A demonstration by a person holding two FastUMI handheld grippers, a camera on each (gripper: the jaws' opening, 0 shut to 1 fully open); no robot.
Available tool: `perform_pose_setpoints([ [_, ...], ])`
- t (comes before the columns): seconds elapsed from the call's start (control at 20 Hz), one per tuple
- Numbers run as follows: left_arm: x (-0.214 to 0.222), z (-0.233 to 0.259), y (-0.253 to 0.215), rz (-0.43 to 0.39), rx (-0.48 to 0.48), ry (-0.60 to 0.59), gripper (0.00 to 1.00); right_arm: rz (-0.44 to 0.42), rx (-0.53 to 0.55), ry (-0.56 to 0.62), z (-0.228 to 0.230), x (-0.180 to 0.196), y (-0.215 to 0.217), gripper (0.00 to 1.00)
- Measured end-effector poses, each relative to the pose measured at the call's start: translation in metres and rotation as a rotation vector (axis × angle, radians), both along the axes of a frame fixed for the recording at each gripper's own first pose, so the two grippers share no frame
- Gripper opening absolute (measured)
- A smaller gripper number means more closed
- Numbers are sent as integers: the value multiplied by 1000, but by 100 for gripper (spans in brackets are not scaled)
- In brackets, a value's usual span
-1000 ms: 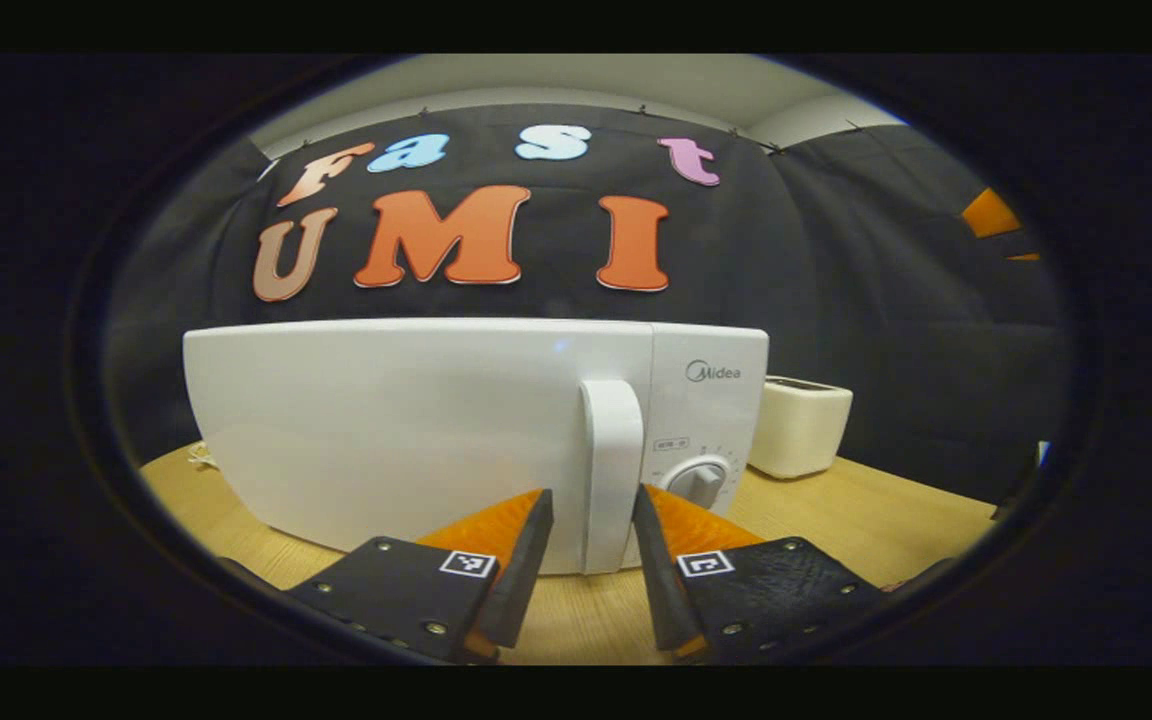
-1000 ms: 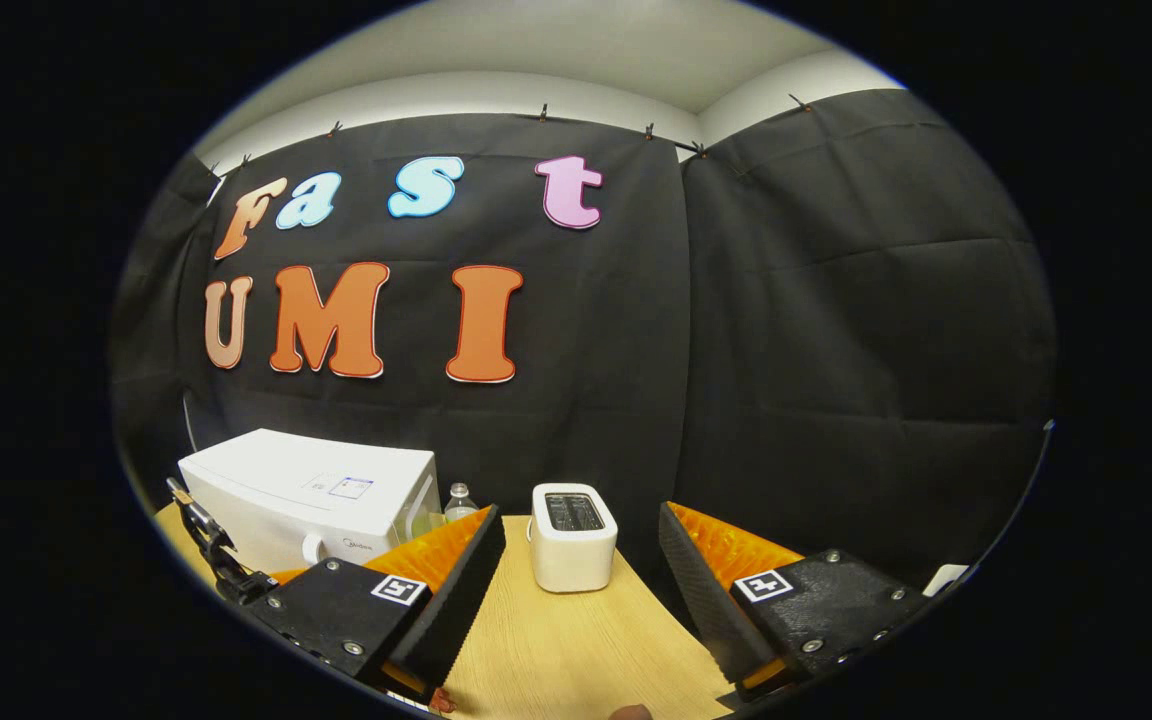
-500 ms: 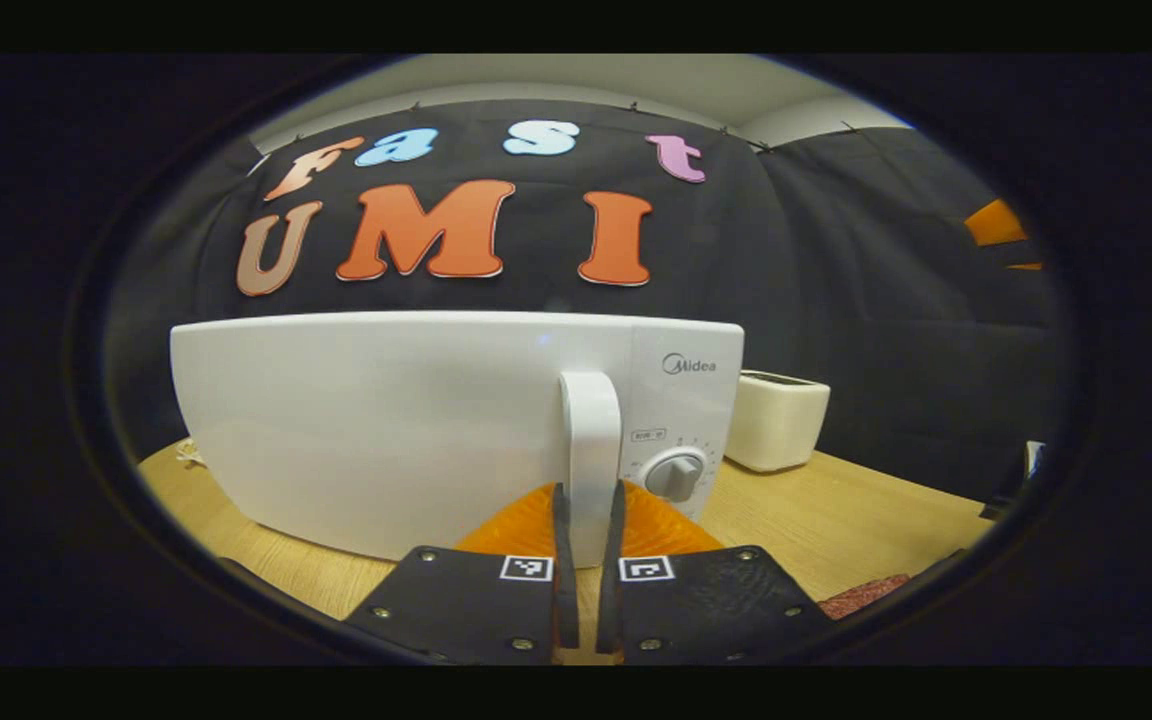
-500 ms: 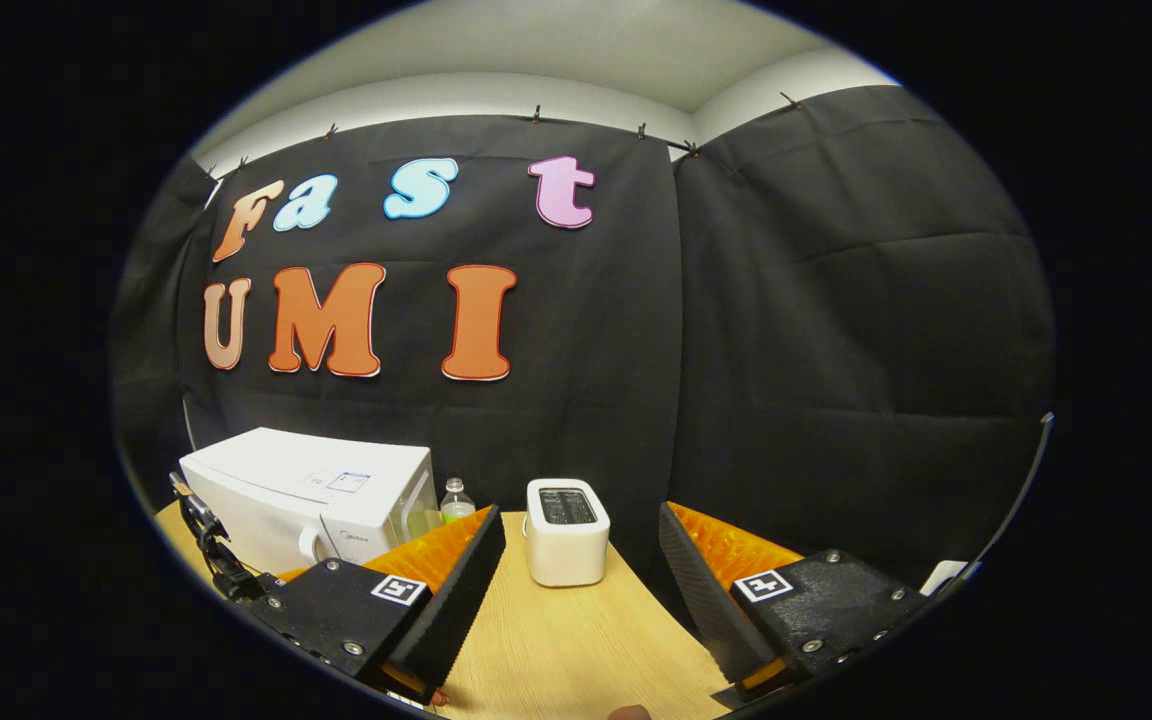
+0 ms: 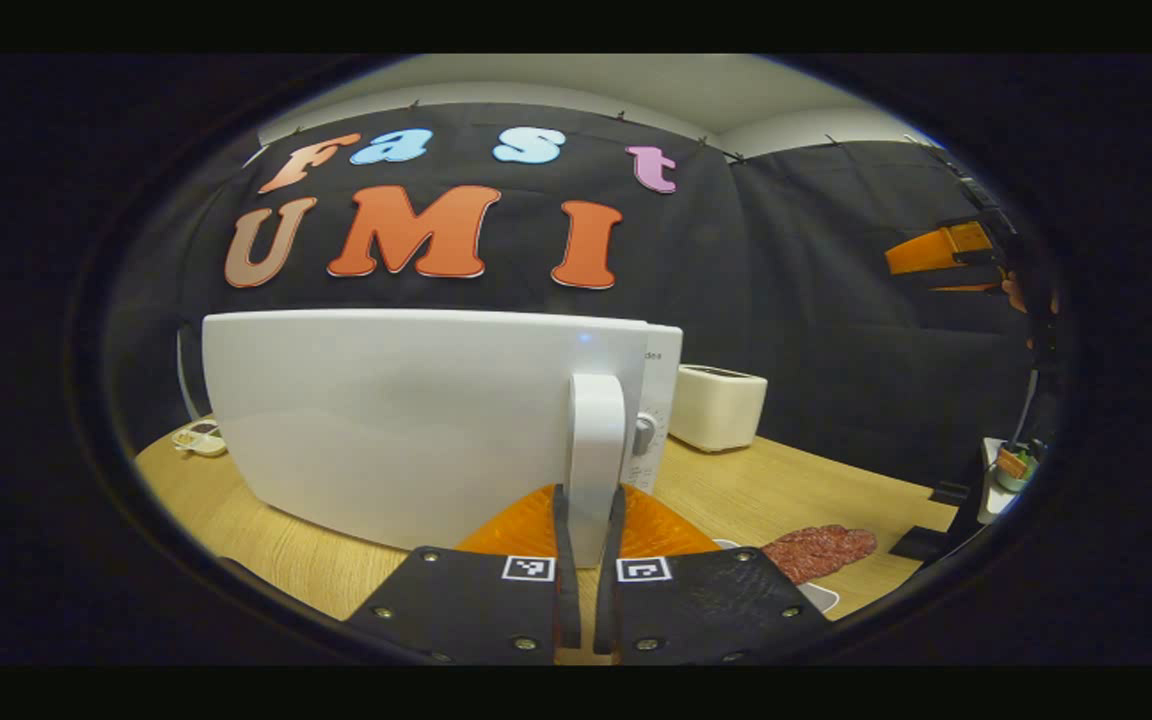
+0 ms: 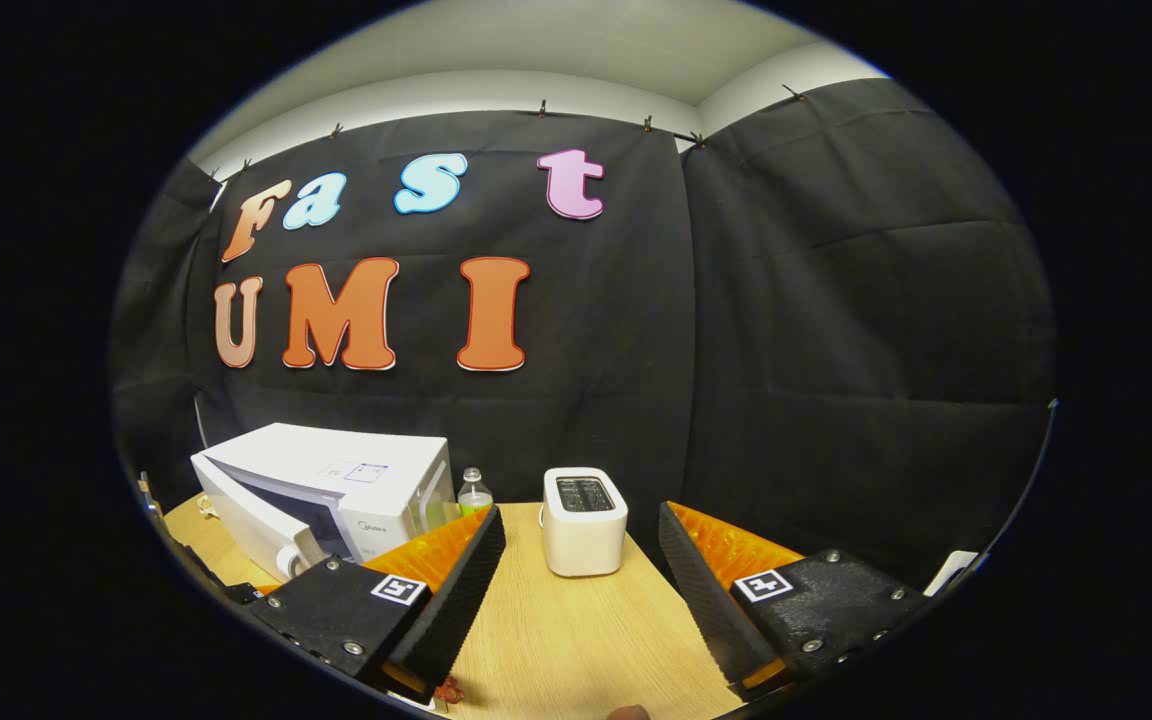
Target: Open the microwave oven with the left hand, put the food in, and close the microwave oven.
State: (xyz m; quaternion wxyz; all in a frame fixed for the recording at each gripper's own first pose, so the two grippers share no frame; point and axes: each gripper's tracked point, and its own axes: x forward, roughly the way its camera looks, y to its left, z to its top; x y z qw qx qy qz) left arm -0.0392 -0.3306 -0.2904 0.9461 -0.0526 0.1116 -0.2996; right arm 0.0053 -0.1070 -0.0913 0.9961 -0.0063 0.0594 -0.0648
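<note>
On the table (image 5: 816, 490), left tongs (image 5: 586, 560) clamp the door handle (image 5: 596, 440).

Your left gripper (image 5: 586, 560) closes its jaws from wide apart onto the door handle (image 5: 597, 440). The microwave door (image 5: 406, 420) now stands swung ajar from the body, covering most of the control panel. Red food (image 5: 818, 550) comes into sight on the tabletop (image 5: 796, 480), right of your jaws.

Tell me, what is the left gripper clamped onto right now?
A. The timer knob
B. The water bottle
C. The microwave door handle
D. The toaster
C. In the left gripper view the left gripper has its jaws closed on either side of the upright white door handle, and the microwave door stands slightly ajar in the right gripper view.
</note>
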Motion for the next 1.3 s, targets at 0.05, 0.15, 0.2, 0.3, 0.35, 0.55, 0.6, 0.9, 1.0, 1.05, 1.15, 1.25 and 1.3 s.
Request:
perform_pose_setpoints([
  [0.05,-8,1,7,-13,5,0,7,3,0,-3,1,-1,2,96],
  [0.15,-24,3,24,-33,2,7,7,13,3,-5,1,-4,9,96],
  [0.2,-32,3,31,-44,-1,10,7,18,3,-5,2,-4,12,96],
  [0.3,-47,5,46,-63,1,13,7,31,-2,-5,2,-7,19,96],
  [0.35,-53,6,54,-69,5,12,7,38,-4,-5,1,-8,23,96],
  [0.55,-72,7,81,-69,8,15,7,71,0,-1,-1,-10,43,96],
  [0.6,-76,8,89,-65,8,19,7,79,0,0,-1,-11,48,96],
  [0.9,-103,9,141,-18,14,32,7,120,2,3,-4,-15,74,96],
  [1.0,-111,10,164,16,3,43,7,133,8,6,-7,-16,84,96],
  [1.05,-115,9,176,37,-4,50,1,141,13,8,-10,-16,89,96],
  [1.15,-122,10,199,79,-26,67,0,156,24,16,-14,-17,100,96],
  [1.25,-128,10,223,122,-36,76,5,175,35,23,-18,-19,112,96],
  [1.3,-131,9,237,150,-34,79,5,183,38,27,-20,-20,116,96],
])
